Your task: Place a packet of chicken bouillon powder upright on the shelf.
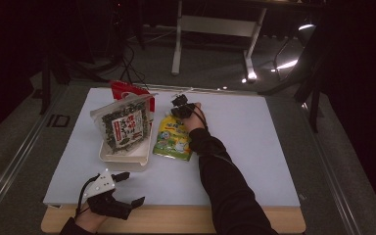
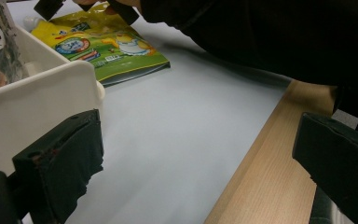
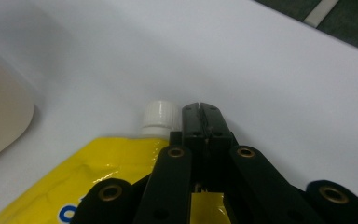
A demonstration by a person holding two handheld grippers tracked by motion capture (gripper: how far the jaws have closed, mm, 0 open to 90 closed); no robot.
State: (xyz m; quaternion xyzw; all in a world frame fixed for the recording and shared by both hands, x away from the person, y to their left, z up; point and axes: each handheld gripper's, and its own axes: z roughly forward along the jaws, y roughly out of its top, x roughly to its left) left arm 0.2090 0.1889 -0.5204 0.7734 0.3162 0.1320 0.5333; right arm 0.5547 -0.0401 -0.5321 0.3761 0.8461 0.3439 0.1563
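Pouch (image 1: 173, 138): right tongs (image 3: 200, 108) clenched on its top edge beside the cap (image 3: 160, 114); I'd lift slowly.
Left tongs (image 1: 127, 188): released, idle, well short of pouch.

We see a desk (image 1: 254, 147) with a tray (image 1: 125, 157) left of its centre. In the tray a snack bag (image 1: 123, 126) stands upright, and a second packet (image 1: 127, 91) stands just behind it. Just right of the tray a spouted pouch (image 1: 173, 139) lies flat, its cap (image 3: 160, 114) at the far end. The right tongs (image 1: 180, 104) sit over that far end, beside the cap. The left tongs (image 1: 127, 188) rest at the desk's near edge, before the tray.
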